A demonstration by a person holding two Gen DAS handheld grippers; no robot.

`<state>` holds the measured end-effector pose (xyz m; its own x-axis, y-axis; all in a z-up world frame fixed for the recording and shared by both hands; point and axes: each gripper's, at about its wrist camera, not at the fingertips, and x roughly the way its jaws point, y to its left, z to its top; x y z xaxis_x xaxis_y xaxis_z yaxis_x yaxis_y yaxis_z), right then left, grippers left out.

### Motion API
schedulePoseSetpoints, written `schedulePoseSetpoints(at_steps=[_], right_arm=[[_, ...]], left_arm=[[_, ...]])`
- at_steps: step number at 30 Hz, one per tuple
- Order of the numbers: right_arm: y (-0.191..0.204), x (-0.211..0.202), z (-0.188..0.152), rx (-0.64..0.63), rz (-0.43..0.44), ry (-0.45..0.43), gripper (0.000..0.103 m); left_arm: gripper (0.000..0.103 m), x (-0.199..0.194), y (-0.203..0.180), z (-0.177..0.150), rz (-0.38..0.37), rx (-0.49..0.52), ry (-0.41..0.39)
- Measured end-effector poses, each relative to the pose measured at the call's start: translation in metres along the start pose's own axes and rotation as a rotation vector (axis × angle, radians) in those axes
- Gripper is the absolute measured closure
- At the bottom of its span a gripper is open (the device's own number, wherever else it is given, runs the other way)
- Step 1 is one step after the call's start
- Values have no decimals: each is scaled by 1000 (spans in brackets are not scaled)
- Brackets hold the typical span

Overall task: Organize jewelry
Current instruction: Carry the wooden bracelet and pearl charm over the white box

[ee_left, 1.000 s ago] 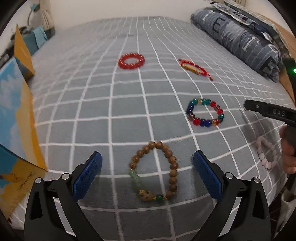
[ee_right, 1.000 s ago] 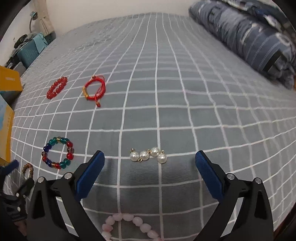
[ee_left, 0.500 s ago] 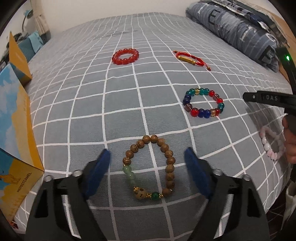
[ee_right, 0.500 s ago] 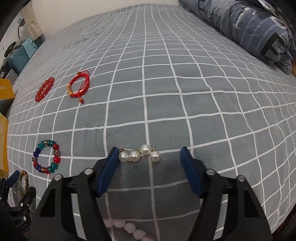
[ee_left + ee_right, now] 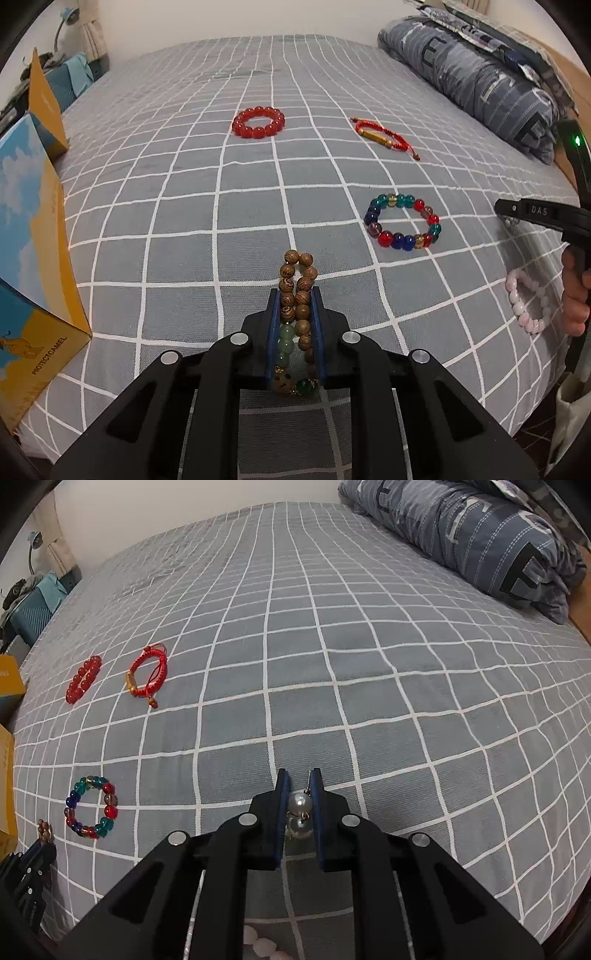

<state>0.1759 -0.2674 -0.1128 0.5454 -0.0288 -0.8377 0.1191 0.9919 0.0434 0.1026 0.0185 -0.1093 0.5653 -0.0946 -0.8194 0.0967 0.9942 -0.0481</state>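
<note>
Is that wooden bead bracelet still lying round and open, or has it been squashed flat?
Squashed flat. The left gripper is shut on the wooden bead bracelet, pressing its two sides into parallel rows of beads between the blue pads.

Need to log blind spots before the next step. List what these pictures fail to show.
- Right wrist view: pale pink bead bracelet, cut by the bottom edge and the right gripper.
- Right wrist view: white pearl earrings; blue pads hide how many.
- Left wrist view: wooden bead bracelet, lower part covered by the left gripper.

Left tool point(image 5: 295, 295) clamped on wooden bead bracelet point(image 5: 297, 291), squashed flat, over grid bedsheet point(image 5: 184, 206).
</note>
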Motion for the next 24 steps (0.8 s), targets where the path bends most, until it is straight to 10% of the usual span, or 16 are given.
schedulePoseSetpoints(at_steps=[24], right_arm=[[5,-61,1,-5,57,-323,92]], left_arm=[[88,-36,4,7,-4,-40,-206]])
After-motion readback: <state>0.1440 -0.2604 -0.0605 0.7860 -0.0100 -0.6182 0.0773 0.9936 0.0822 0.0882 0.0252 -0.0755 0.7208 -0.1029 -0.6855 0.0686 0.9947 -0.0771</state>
